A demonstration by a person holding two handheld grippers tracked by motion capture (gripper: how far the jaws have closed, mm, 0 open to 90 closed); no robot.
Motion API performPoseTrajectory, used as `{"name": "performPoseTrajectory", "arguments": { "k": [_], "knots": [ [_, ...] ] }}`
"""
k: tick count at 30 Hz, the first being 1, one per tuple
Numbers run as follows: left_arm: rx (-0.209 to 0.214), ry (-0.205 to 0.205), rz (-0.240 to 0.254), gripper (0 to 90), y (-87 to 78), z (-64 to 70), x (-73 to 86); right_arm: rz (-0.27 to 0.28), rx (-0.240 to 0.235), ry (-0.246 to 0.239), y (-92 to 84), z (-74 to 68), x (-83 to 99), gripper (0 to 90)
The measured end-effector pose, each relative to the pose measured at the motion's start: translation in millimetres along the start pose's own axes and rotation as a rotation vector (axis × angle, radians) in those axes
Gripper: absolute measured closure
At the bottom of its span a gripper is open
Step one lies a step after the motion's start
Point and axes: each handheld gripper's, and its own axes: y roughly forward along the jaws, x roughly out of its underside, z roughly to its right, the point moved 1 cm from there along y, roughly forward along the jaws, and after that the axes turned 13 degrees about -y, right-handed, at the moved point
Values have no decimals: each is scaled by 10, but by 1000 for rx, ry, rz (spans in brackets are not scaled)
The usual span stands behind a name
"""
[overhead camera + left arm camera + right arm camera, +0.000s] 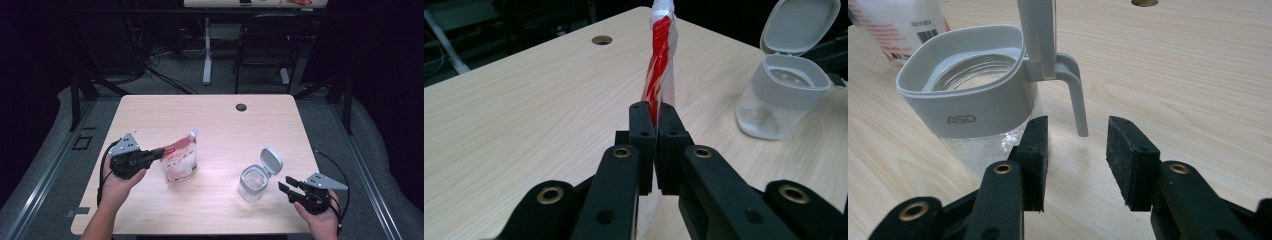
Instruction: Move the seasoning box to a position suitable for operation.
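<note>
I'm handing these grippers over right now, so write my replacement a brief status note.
Left gripper: shut on the edge of the red-and-white pouch, which stands upright on the table.
Right gripper: open, empty, just short of the clear jar.
Jar: lid flipped up, mouth open.
Done: pouch gripped, jar opened.
Left: probably steady the jar, then tip the pouch into it.

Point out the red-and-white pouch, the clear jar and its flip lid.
pouch point(181, 161), high view, front face
jar point(251, 184), high view, glass body
flip lid point(271, 160), high view, raised inner face
</note>
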Motion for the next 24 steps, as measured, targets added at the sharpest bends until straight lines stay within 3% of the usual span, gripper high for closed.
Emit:
{"name": "performPoseTrajectory", "arguments": {
  "k": [14, 24],
  "knots": [
    [-18, 53, -22, 900, 36, 76, -95, 7, 6, 22, 1, 42, 20, 611],
    [7, 90, -37, 900, 60, 216, -129, 26, 17, 47, -27, 73, 26, 605]
  ]
}}
